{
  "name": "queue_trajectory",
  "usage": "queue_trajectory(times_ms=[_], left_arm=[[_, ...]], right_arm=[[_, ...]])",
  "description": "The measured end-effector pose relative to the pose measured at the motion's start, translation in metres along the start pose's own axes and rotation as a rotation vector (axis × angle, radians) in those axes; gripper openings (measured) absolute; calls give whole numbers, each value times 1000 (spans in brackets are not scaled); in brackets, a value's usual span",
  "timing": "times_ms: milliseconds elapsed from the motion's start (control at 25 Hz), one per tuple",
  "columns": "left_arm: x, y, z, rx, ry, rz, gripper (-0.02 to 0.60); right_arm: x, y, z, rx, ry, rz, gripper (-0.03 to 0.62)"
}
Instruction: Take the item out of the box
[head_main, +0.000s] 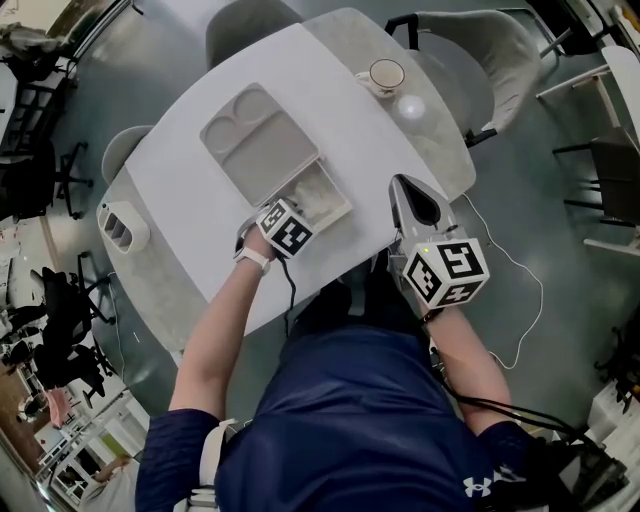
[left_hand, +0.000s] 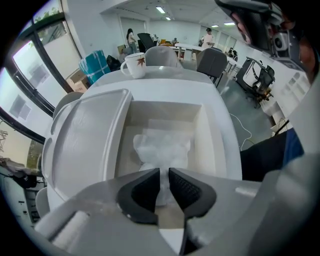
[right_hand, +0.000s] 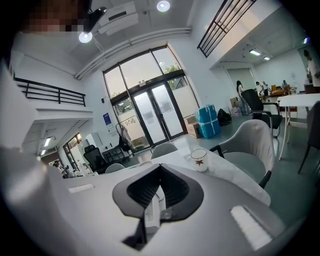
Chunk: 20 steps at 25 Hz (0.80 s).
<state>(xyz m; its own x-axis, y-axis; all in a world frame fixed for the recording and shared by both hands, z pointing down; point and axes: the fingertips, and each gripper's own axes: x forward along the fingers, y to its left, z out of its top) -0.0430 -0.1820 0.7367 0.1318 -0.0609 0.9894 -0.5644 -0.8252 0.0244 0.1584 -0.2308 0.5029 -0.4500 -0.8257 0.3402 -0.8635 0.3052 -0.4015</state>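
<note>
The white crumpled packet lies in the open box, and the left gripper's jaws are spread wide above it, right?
No: the left gripper has its jaws closed on the near edge of the white crumpled packet, not spread wide. The packet does lie in the open box. The left gripper view shows this.

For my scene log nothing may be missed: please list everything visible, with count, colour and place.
table: one, white, under everything.
box: one, beige-grey, open, table's middle.
wrapped item: one, white, crumpled, inside the box.
cup: one, white, table's far right.
round object: one, white, beside the cup; kind unclear.
holder: one, white, table's left edge.
chairs: at least three, grey, around the table.
left gripper: one, grey, shut on the wrapped item.
right gripper: one, grey, shut, empty, above the table's right edge.
</note>
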Motion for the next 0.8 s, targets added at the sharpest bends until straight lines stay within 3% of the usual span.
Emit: queue_trajectory(times_ms=[400, 800], left_arm=[[4, -4, 2, 39, -12, -13, 18], [-11, -8, 6, 28, -111, 8, 8]], right_arm=[[-3, 1, -2, 1, 2, 4, 3], [-12, 12, -3, -13, 3, 17, 3]])
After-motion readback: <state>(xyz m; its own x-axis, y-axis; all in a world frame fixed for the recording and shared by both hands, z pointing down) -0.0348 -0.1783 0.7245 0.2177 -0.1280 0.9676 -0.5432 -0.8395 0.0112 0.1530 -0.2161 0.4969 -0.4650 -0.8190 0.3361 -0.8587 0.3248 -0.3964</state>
